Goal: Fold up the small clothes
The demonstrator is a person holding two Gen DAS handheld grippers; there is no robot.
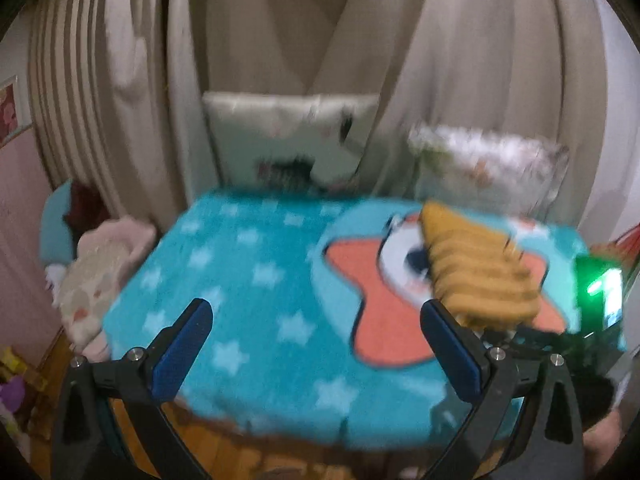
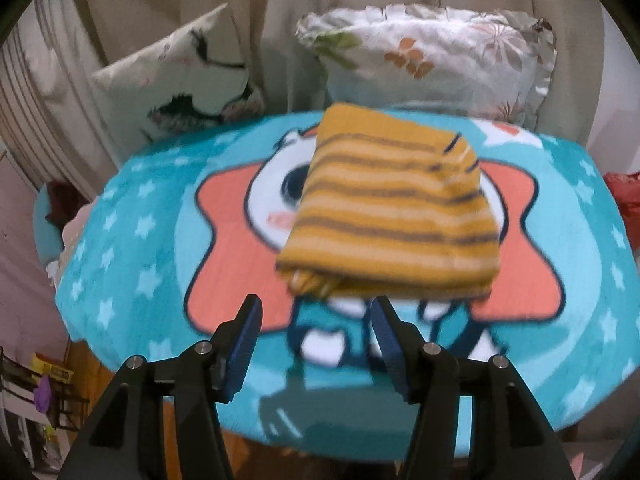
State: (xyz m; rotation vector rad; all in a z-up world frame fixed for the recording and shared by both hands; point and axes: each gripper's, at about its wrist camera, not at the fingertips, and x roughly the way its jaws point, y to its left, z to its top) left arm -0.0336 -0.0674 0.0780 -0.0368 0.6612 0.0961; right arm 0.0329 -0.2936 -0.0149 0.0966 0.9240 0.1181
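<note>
Nearest the lens in the right wrist view, the right gripper stands with its jaws parted and nothing between them — the folded yellow striped garment lies just beyond its tips at 12 o'clock, resting on the teal blanket. In the left wrist view the left gripper gapes wide and empty, with the garment at 2 o'clock, just past its right finger.

The likely risk is a finger snagging the loose near edge, where inner layers peek out, which would drag the fold open. The plush blanket may also grip the cloth and bunch it.

Two pillows, a white pillow at 10 o'clock and a floral pillow at 1 o'clock, lean against the curtain behind — none blocks the garment.
</note>
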